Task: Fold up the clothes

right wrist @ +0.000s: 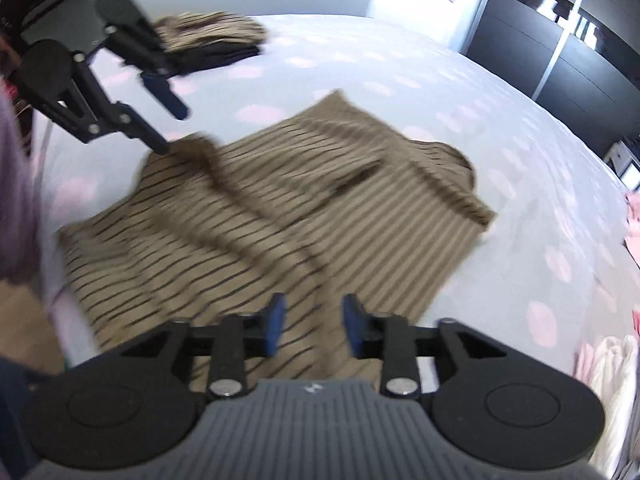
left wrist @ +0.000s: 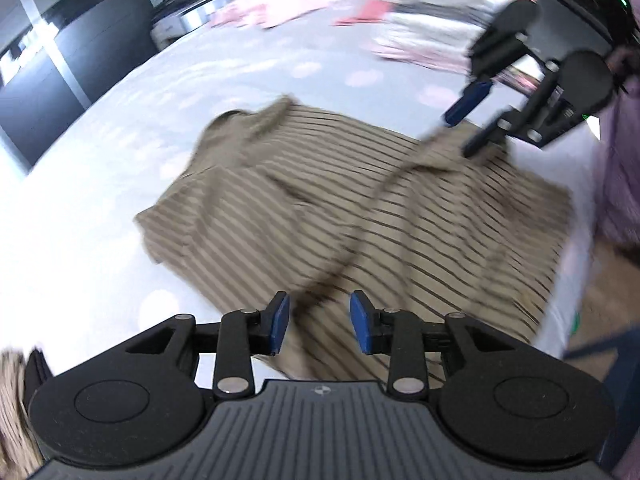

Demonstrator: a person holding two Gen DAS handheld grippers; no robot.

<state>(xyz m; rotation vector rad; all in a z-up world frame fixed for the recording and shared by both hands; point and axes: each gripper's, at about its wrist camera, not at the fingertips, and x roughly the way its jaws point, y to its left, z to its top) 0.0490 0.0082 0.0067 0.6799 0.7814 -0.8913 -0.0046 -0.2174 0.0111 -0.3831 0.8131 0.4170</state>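
**Ana:** Shirt [left wrist: 352, 208] first: where does it lie?

**Ben:** Tan with thin dark stripes, spread over the middle of the bed [left wrist: 120, 184], partly folded, with a thick ridge of cloth running across it. In the left wrist view it fills the centre and runs off toward five o'clock, near the bed's edge. The picture is smeared, so the fine creases cannot be read.

**Ana:** And the left gripper [left wrist: 320, 322]?

**Ben:** At six o'clock in its own view, blue pads apart, nothing pinched between them; the shirt shows through the gap below. In the right wrist view the same gripper [right wrist: 170, 126] sits at ten o'clock, its lower finger tip at a raised corner of the shirt. Whether it touches the cloth there I cannot tell.

**Ana:** The right gripper [right wrist: 310, 324]?

**Ben:** Also at six o'clock in its own view, pads parted, holding nothing, with striped cloth under it. From the left wrist view it [left wrist: 466, 130] is at two o'clock, one finger tip close to a lifted fold of the shirt; contact is unclear in the blur.

**Ana:** Anything else on the bed?

**Ben:** The sheet is pale with faint pink spots. A folded pile [right wrist: 216, 38] in striped and dark cloth sits at eleven o'clock in the right wrist view, well apart from the shirt. Pink clothes [left wrist: 276, 4] lie at twelve o'clock in the left wrist view, with more pale and pink laundry [left wrist: 424, 12] heaped toward one o'clock. A dark wardrobe [right wrist: 560, 52] stands beyond the bed at two o'clock in the right wrist view.
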